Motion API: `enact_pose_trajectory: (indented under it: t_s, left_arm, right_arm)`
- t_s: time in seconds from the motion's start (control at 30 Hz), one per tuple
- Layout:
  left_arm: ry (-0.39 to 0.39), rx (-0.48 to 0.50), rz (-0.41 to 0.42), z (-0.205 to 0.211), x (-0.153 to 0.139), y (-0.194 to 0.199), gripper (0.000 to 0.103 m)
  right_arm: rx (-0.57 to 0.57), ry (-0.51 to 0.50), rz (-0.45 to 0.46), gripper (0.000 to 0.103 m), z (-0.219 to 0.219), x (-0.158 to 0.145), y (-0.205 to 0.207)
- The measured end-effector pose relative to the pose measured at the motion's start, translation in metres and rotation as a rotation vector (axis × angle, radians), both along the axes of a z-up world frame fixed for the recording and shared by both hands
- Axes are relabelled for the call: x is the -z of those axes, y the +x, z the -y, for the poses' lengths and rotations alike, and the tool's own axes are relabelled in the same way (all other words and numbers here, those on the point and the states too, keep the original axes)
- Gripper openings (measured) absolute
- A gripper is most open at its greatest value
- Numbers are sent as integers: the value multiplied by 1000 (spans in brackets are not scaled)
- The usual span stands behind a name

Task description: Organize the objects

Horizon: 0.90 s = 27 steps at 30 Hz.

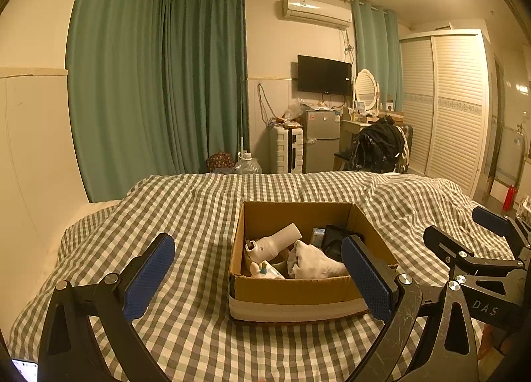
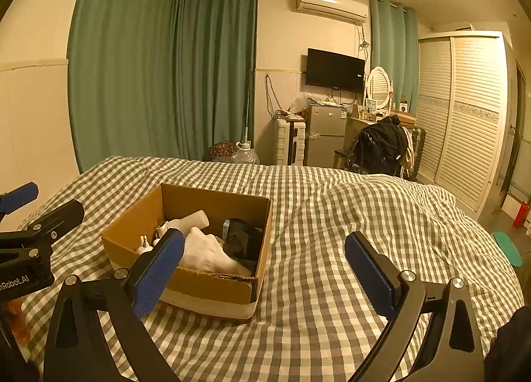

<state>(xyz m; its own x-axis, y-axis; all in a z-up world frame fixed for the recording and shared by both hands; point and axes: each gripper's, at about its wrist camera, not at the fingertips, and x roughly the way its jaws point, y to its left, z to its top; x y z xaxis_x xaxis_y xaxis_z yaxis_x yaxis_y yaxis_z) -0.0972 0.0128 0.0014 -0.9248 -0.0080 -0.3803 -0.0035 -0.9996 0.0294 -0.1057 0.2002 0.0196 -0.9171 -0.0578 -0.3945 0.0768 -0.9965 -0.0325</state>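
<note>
Cardboard box (image 1: pixel 298 292) sits out in the middle of the checked bed (image 1: pixel 186 202), well clear of every edge, and the loose things are gathered inside it: a white bottle (image 1: pixel 275 242) lying on its side toward the far left corner, a white cloth (image 1: pixel 315 262) heaped against the near wall, something dark (image 1: pixel 335 239) tucked to the right. Judging by that, the sorting looks well along, with the bedcover around the box bare. Left hand-held gripper (image 1: pixel 259 279) hangs just short of the box's near wall, fingers spread wide, gripping nothing. Right hand-held gripper (image 2: pixel 265 275) hovers over the bare cover beside the box's right wall, likewise spread wide, nothing between its pads.
</note>
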Motion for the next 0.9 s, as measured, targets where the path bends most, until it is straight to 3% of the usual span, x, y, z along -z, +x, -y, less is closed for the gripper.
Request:
enact_pose_trajectory:
  t_s: [0.9]
  left_arm:
    - [-10, 5, 2, -1, 2, 2, 103]
  right_arm:
    - [-4, 12, 7, 98, 1, 2, 1]
